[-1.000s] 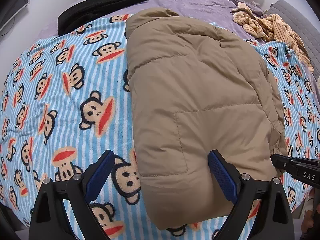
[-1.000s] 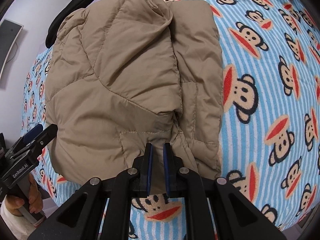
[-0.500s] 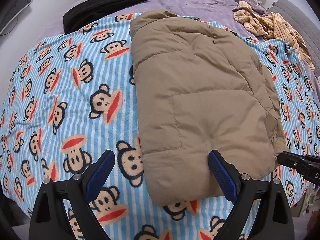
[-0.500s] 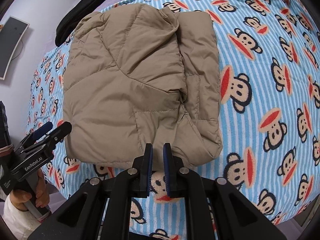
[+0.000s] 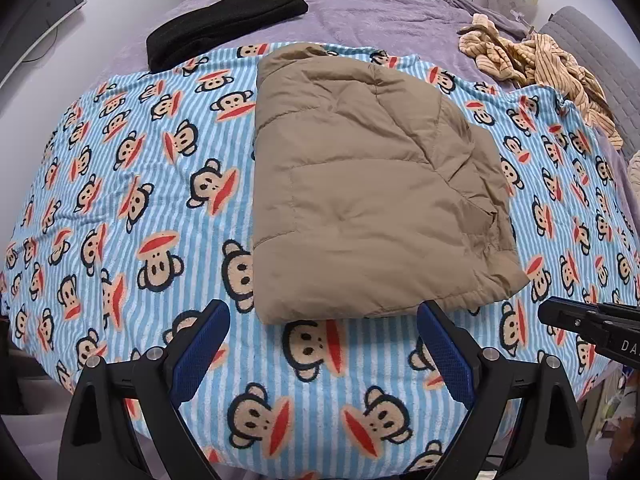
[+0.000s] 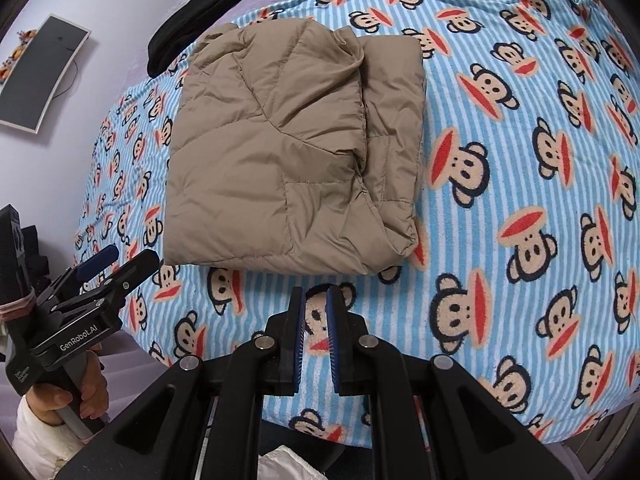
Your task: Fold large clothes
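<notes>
**Puffer jacket lies folded; both tongs are free above its near hem**

The tan puffer jacket lies as a thick folded packet on the monkey-print striped blanket, just beyond the tips of both tongs. It looks nearly finished, so the step in hand is probably one more fold or only a tidy-up.

To do it well, I would take the near hem at its two corners, one tong for each, and bite deep into the padding, because the smooth shell may slip from a shallow pinch. Then lift only a little and carry the hem away toward the collar end, so the trapped air does not push the packet open. The right side, where layers overlap unevenly, should be squared first.

The left gripper points steeply down at the blanket, its blue pads spread wide with nothing between them; the hem lies just ahead of them. A hand holds its handle at the lower left of the right view. The right gripper also tilts steeply down, its jaws nearly pressed together with only a narrow gap, pinching nothing; the jacket lies just beyond its tips and slightly left.

A black folded garment and a striped beige garment lie far beyond, on the purple sheet.
</notes>
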{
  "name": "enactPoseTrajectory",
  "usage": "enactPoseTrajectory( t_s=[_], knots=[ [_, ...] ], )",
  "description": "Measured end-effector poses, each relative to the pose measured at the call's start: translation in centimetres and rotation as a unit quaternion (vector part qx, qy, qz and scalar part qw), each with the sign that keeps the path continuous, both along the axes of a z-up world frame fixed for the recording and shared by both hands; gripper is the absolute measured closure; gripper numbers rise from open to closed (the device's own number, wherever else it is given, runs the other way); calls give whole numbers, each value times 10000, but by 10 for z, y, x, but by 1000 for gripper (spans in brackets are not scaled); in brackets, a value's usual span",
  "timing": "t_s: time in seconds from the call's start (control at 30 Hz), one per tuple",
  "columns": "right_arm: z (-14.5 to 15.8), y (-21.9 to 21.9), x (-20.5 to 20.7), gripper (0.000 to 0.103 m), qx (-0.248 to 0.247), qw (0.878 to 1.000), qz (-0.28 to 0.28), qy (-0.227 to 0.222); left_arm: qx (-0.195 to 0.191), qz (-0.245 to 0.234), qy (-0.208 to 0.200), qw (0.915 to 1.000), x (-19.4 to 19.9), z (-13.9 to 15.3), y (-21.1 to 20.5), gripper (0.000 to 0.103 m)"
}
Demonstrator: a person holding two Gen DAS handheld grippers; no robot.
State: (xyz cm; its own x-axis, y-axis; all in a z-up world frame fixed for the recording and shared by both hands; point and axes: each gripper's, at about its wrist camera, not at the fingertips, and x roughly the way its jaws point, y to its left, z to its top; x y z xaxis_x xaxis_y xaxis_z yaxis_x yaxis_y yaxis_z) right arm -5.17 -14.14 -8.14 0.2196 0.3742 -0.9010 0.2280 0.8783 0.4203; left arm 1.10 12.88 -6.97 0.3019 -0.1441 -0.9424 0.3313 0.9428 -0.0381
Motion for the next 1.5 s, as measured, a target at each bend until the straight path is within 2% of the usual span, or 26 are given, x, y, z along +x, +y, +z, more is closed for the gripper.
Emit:
enactPoseTrajectory(
  t_s=[0.17,0.27,0.33,0.37,0.4,0.47,0.5,0.53,0.67,0.77,0.83,0.93,1.03,1.13,1.3,1.33,1.5],
  knots=[
    [11,-8,-11,91,-51,9999,111,-74,-48,186,-2,9998,-18,11,-6,8],
    [14,-12,-21,91,-44,9998,162,-107,92,289,-35,9995,-29,13,-7,7],
    [15,-13,-24,91,-34,9997,212,-121,175,340,-44,9993,-36,12,-7,0],
    [15,-14,-28,91,-22,9997,230,-126,207,354,-43,9992,-41,13,-8,0],
    [15,-15,-31,88,-3,9996,242,-129,244,361,-42,9990,-45,14,-8,0],
    [15,-17,-36,68,22,9996,239,-141,290,370,-77,9989,-52,18,-9,0],
    [16,-18,-39,51,21,9996,236,-162,308,367,-115,9988,-55,20,-9,0],
    [18,-19,-41,47,17,9995,234,-202,328,367,-173,9986,-56,23,-9,0],
    [26,-20,-45,47,-32,9992,247,-303,430,331,-369,9978,-53,36,-8,0],
    [35,-19,-44,46,-160,9989,198,-392,289,229,-403,9985,-42,45,-3,0],
    [42,-16,-41,34,-247,9983,158,-495,197,167,-422,9988,-35,52,1,0],
    [56,-7,-32,23,-411,9966,80,-706,204,123,-474,9986,-25,62,11,0],
    [70,4,-22,22,-571,9949,-51,-829,151,49,-552,9983,-13,75,18,0],
    [86,14,-13,16,-740,9921,-183,-999,189,44,-661,9976,0,87,21,0],
    [112,24,-1,11,-1015,9859,-416,-1266,4,98,-746,9972,10,104,28,0],
    [116,25,0,0,-1093,9843,-455,-1312,8,107,-770,9970,10,106,29,0],
    [124,31,8,0,-1341,9792,-562,-1417,-7,196,-865,9961,11,113,36,0]
  ],
)
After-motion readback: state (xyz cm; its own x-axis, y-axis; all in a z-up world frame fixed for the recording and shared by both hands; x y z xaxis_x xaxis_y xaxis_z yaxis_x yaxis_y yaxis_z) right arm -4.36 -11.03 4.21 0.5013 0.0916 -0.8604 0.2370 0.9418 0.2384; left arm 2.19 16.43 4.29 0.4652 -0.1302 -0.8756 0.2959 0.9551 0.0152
